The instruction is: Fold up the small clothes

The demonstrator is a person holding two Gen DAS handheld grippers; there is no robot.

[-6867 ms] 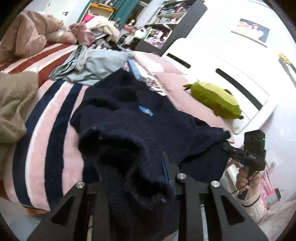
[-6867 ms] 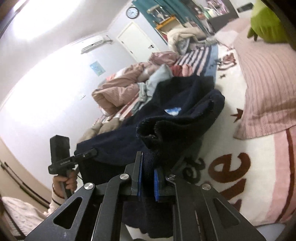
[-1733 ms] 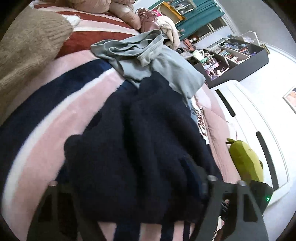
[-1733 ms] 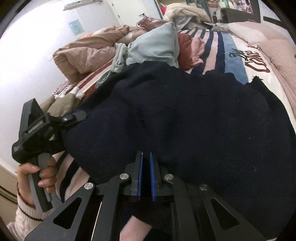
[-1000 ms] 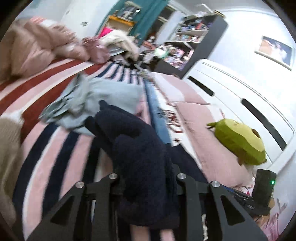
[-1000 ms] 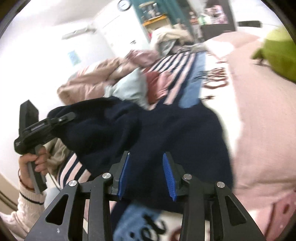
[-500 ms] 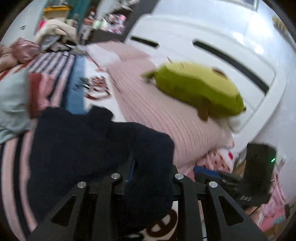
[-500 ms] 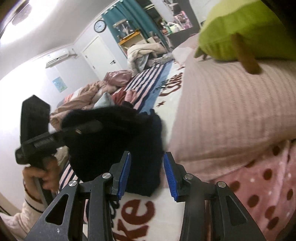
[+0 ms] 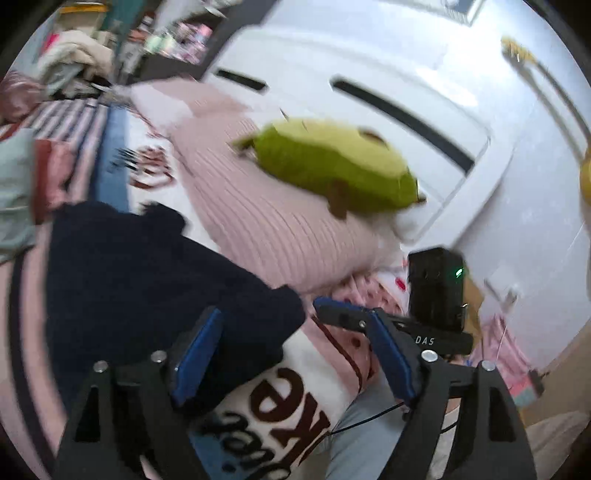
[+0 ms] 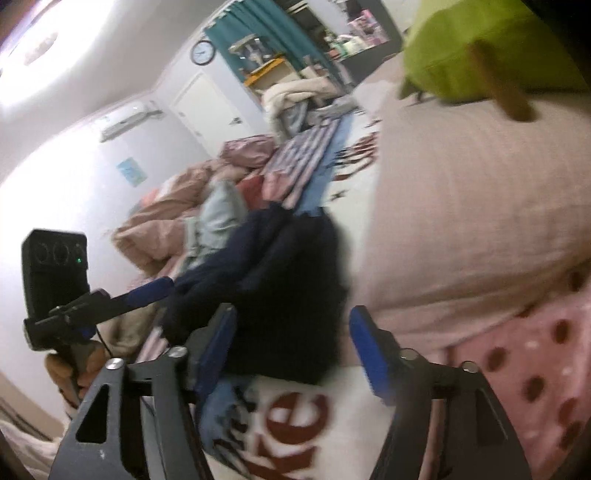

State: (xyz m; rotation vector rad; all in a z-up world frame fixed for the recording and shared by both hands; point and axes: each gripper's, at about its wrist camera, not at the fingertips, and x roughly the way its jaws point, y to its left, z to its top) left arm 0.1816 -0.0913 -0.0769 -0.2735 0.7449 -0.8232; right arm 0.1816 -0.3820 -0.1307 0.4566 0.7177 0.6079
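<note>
The navy fleece garment (image 9: 140, 273) lies bunched on the bed just beside the pink ribbed pillow (image 9: 266, 221). Both the left gripper (image 9: 291, 354) and the right gripper (image 10: 291, 350) stand with blue pads apart, holding nothing. The loose folded bulk could likely slump open against the pillow, or a gripper near it could snag the pile and drag a layer askew.

A green plush toy (image 9: 332, 166) lies on a ribbed pink pillow (image 9: 266, 225), against a white headboard (image 9: 388, 92) with dark slots. The bed's blanket (image 9: 295, 398) shows dark red lettering on white, with pink and navy stripes farther off. In the right wrist view, a round wall clock (image 10: 202, 52) hangs beside teal curtains (image 10: 236, 26), and a white door (image 10: 207, 107) stands below it.
</note>
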